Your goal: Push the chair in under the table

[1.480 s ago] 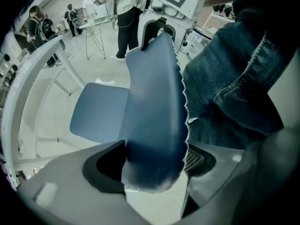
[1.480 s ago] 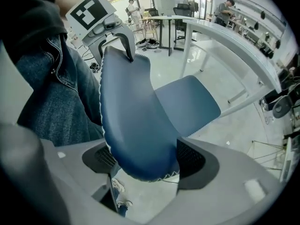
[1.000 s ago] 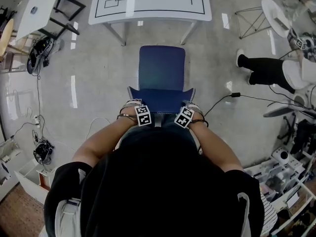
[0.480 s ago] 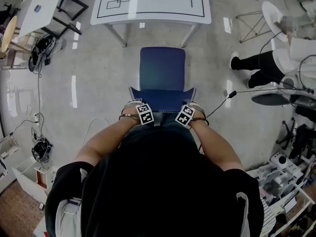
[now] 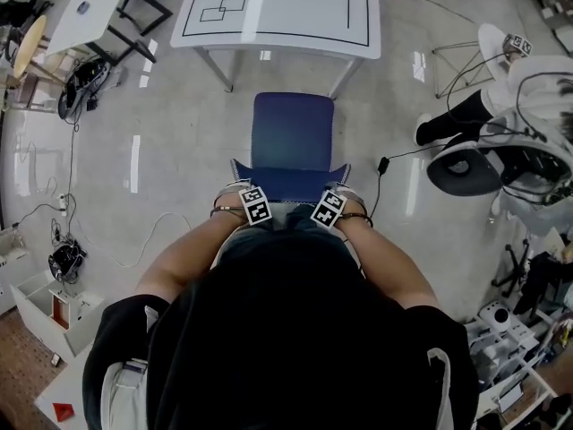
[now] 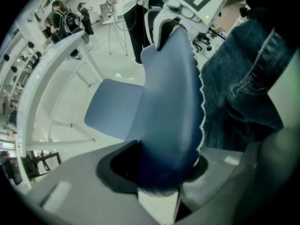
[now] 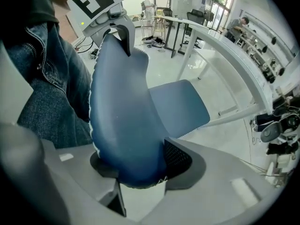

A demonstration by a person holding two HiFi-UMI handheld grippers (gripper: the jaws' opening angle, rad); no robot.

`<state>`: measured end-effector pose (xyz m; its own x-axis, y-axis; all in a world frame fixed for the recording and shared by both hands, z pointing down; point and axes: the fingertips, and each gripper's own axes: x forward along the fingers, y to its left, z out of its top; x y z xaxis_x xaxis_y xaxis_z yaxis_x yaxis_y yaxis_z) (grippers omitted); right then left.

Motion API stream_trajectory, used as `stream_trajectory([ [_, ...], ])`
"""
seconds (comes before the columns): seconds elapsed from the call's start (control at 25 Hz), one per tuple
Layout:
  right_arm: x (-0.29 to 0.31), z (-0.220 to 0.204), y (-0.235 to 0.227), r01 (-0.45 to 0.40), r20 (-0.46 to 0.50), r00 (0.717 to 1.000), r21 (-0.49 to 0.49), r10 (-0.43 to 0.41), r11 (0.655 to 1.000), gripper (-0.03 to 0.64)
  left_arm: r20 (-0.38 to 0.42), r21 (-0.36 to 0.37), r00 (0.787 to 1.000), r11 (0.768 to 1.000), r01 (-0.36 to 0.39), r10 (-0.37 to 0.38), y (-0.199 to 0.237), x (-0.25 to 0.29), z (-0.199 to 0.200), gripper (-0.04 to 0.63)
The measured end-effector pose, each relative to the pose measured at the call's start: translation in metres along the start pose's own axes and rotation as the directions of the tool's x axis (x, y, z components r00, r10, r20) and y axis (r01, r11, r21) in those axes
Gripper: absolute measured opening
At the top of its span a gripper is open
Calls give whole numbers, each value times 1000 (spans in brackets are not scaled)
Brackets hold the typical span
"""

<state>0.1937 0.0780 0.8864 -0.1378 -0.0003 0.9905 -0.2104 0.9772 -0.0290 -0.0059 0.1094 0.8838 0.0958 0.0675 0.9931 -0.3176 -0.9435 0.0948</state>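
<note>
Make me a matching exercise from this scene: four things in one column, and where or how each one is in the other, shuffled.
Things:
1. chair
2. table
3. left gripper
4. right gripper

States:
A. white top marked with black lines
B. shut on the left end of the backrest
C. blue, not yet under the table
D. shut on the right end of the backrest

Pairs: 1-C, 2-A, 3-B, 4-D
</note>
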Motion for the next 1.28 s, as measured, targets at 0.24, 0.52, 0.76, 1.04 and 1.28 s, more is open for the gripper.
stream_trajectory([
  [0.24,-4,-5,-27,10,10,1000,-72,-10,997,227,-2,-67,999,997,-41,41,13,-4,18,170],
  [0.52,-4,-19,-46,21,-6,1000,-118,-21,993,219,-17,-150,997,986,-76,74,17,0,34,161],
  [0.76,-4,-9,-82,35,6,999,-147,-34,989,207,-19,-175,996,981,-85,83,48,-3,43,153],
  [1.04,-9,-3,-86,35,-1,999,-202,-36,979,195,-7,-186,995,978,-96,96,58,-10,43,147],
  [1.28,-4,15,-90,23,0,1000,-200,-24,980,196,2,-184,995,978,-100,102,77,-10,32,147],
])
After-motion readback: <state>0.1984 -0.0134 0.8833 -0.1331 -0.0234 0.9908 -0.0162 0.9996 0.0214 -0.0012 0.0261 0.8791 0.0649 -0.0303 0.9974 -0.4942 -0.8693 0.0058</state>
